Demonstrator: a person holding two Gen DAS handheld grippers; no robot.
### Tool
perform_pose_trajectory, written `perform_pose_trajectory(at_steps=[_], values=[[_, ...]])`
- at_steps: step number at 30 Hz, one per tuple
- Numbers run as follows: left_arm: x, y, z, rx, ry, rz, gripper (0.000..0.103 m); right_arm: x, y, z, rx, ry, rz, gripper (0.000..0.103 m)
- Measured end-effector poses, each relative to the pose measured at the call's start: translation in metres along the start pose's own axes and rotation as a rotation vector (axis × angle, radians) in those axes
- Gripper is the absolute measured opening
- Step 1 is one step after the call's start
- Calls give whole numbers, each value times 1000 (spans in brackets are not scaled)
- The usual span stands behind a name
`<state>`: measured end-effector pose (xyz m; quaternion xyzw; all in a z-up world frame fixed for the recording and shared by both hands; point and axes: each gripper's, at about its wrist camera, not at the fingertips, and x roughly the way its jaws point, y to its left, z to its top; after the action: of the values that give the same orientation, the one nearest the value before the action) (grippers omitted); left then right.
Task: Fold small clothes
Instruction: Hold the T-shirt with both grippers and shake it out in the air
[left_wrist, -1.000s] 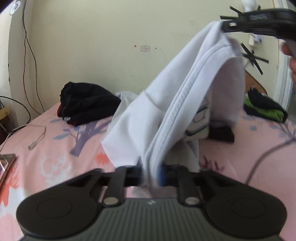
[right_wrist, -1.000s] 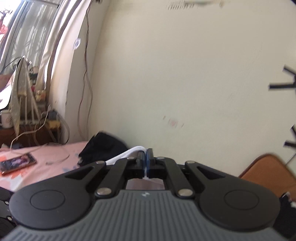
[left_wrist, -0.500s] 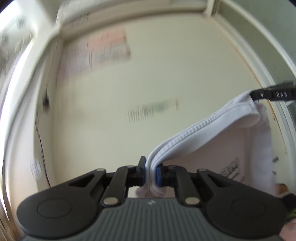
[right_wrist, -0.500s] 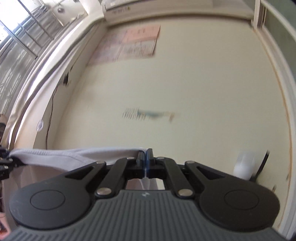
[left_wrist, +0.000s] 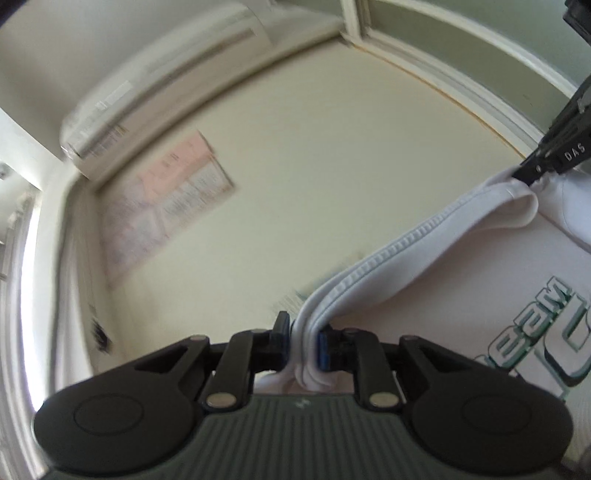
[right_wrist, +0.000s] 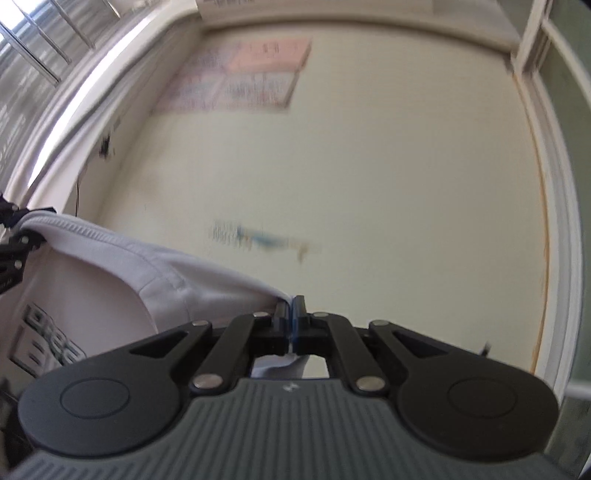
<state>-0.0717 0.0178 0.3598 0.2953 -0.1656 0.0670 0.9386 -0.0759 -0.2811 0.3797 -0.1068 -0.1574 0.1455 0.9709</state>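
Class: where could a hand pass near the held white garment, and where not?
Free: open air above the white ribbed-hem garment, bordered by left gripper and right gripper. Crowded: below the hem, hanging printed fabric. No set-down surface shows.

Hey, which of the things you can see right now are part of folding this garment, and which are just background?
Part of the job:
- white garment, held up by its ribbed hem
- left hand-held gripper, shut on the hem
- right hand-held gripper, shut on the fabric

Just background:
- air conditioner
- wall poster
- window
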Motion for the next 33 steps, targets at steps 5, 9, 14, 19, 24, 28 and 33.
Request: perform_pose_trajectory(at_steps=[5,9,14,19,24,28,33], values=[[71,-123,-110,70,255,-136,21,90,-20,-150,99,285,-44,4],[123,-221,-233,53,662,-315,24,171,-5,-305,102,642,-87,24],[97,-237,-328,-93,897,-431,50,113,-3,-411,244,795,61,31],[57,-201,-340,-179,932,-485,82,58,5,-440,140,788,112,65],[26,-180,-343,-273,1006,-535,80,83,-29,-449,421,889,224,38],[20,-166,-335,-311,1002,-508,74,100,-67,-451,640,895,258,9],[18,-167,-332,-259,1000,-529,46,100,-110,-393,166,737,-88,8]])
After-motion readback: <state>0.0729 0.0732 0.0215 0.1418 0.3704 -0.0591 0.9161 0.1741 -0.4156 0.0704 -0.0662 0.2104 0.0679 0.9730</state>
